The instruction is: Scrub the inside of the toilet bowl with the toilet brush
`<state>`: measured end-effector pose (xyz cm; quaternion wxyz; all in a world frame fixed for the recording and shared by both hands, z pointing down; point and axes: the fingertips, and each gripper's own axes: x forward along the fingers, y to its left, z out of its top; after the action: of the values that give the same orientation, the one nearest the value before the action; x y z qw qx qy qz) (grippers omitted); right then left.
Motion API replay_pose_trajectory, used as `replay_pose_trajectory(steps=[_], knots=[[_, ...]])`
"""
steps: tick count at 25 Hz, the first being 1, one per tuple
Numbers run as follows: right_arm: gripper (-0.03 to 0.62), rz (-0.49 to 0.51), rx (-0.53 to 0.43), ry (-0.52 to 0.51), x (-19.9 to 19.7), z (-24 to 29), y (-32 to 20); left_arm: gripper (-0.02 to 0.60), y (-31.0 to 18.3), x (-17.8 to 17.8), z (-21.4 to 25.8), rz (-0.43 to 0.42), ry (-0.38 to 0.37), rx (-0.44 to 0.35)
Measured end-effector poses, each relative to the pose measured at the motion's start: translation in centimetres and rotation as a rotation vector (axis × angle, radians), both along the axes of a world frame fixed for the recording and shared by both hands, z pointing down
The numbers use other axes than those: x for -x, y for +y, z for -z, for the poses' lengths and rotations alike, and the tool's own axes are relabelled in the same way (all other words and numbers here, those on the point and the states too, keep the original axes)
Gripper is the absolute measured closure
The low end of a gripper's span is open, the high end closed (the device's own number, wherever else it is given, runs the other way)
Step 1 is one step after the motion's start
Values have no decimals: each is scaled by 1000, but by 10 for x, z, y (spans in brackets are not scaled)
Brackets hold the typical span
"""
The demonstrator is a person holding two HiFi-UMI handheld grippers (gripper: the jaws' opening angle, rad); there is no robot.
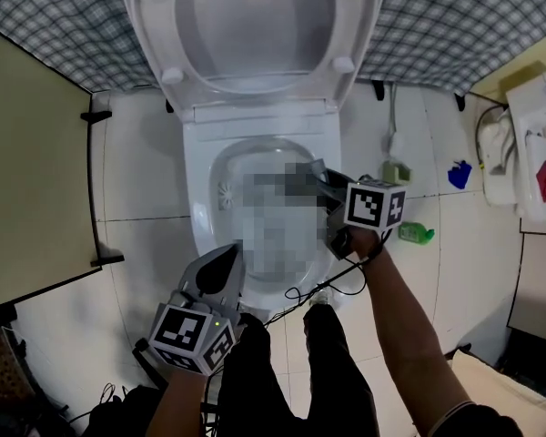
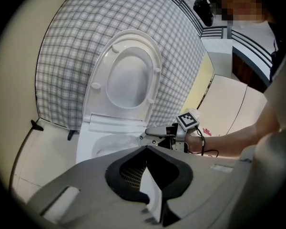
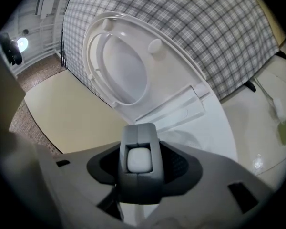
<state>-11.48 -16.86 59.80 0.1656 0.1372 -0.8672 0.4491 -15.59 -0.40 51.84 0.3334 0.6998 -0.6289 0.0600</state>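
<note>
Toilet brush (image 3: 136, 159) handle clamped in right claw (image 3: 138, 175); left claw (image 2: 145, 150) closed, empty, near toilet bowl (image 1: 207, 167).

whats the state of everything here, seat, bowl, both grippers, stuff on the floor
white plastic toilet seat and lid: raised upright
white ceramic toilet bowl: uncovered
left gripper: fingers together, holding nothing
right gripper: fingers closed on a grey plastic handle with a white end cap
green plastic bottle: lying on the white tiled floor
</note>
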Motion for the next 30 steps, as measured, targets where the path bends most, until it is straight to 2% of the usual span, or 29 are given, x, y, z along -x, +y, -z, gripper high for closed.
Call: replay_pose_trajectory(steps=[8, 15, 21, 27, 30], knots=[[367, 161, 19, 33, -33, -1, 63, 594, 13, -10, -10, -2, 18, 32], [368, 181, 76, 79, -85, -7, 101, 594, 19, -23, -21, -33, 44, 57], [368, 60, 70, 43, -77, -10, 80, 594, 11, -25, -17, -44, 38, 49], [372, -82, -32, 10, -35, -6, 18, 594, 8, -15, -17, -32, 27, 47], [372, -159, -53, -19, -20, 4, -16, 594, 9, -10, -20, -22, 27, 52]])
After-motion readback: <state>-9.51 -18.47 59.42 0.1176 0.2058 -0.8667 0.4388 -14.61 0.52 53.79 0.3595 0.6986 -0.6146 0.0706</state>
